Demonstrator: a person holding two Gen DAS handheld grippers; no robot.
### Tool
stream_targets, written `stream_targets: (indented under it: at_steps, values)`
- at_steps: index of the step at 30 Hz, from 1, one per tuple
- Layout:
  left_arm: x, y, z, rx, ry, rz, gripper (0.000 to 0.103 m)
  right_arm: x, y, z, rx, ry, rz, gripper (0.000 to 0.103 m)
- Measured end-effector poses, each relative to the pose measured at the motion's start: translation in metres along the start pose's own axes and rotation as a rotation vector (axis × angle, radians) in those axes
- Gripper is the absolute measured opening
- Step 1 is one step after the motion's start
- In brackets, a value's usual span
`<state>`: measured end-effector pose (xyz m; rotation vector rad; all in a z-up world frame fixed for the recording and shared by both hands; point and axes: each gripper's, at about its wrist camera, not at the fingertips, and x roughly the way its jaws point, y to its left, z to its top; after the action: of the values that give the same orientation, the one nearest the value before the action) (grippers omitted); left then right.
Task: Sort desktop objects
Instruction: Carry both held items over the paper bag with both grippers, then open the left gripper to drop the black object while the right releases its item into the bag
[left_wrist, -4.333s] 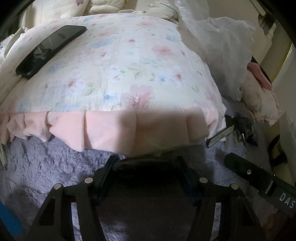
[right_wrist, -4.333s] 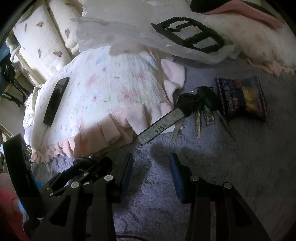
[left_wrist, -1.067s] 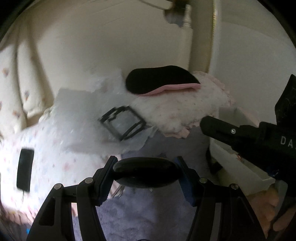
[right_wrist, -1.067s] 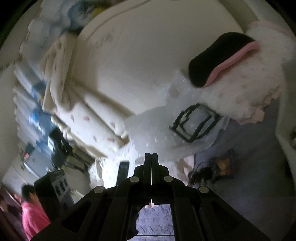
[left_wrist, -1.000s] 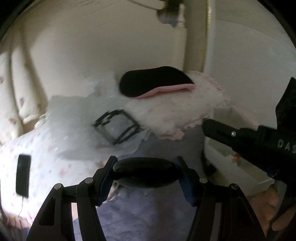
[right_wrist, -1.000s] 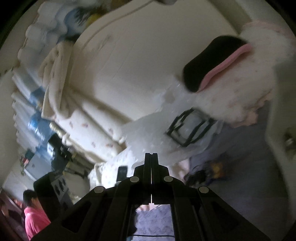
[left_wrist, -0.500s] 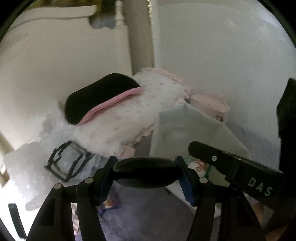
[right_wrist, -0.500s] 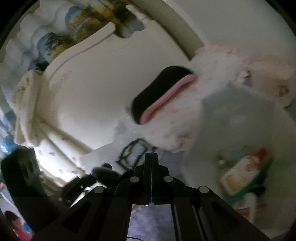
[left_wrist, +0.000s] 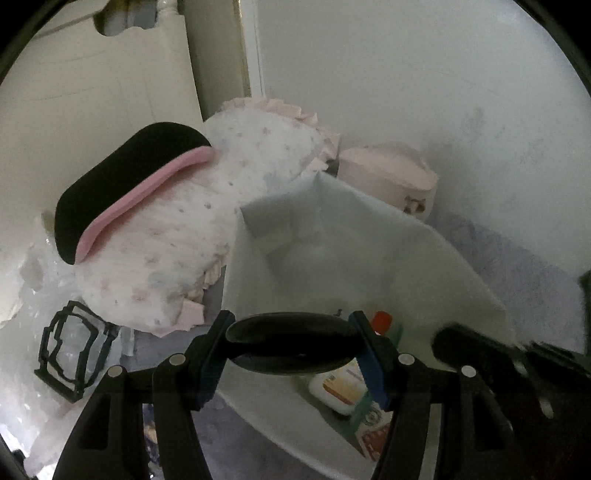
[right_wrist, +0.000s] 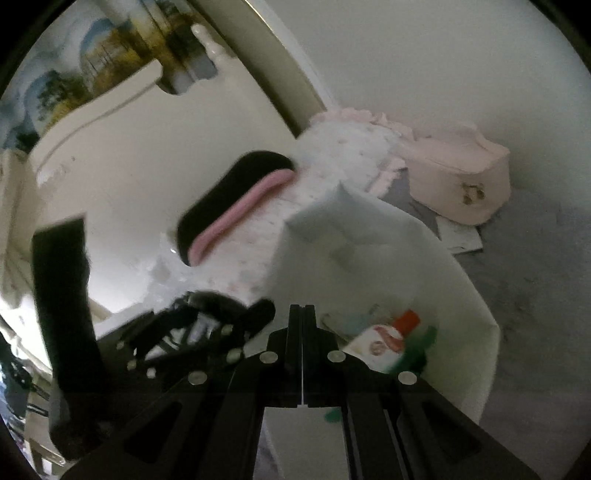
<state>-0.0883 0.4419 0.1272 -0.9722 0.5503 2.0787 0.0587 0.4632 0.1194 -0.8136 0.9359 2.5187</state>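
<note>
Bedside white bin (left_wrist: 424, 258): left hand-held gripper (left_wrist: 291, 347) clamps black oval case (left_wrist: 291, 341); right hand-held gripper (right_wrist: 302, 354) closed, empty. Release low inside bin.

black oval object (left_wrist: 291, 342): dark, smooth and glossy, lying level; clamped crosswise between the blue pads of the left tongs (left_wrist: 292, 349), above the near edge of the bin.
white bin (left_wrist: 461, 273): open-topped, pale, just ahead of and below both tongs.
bottle (right_wrist: 388, 341): white with a red cap, seen lying inside the bin, just right of the right tongs (right_wrist: 301, 354).
</note>
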Motion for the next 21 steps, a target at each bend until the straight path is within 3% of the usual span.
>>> stream_targets:
  at_steps: [6,16,19,20,21]
  values:
    - [0.021,-0.001,-0.008,-0.010,0.056,-0.020,0.061,0.006,0.005,-0.002,-0.045,0.028,-0.042,0.000]
    - [0.020,0.018,-0.022,-0.084,0.053,-0.031,0.061,0.016,-0.001,-0.009,-0.065,0.092,-0.094,0.000]
    - [0.020,0.023,-0.021,-0.104,0.047,-0.070,0.061,0.016,-0.004,-0.009,-0.061,0.099,-0.098,0.000]
    - [0.021,0.024,-0.020,-0.109,0.059,-0.085,0.061,0.017,-0.005,-0.009,-0.060,0.103,-0.101,0.000]
    - [0.023,0.024,-0.020,-0.112,0.082,-0.101,0.069,0.018,-0.004,-0.009,-0.062,0.111,-0.102,0.000]
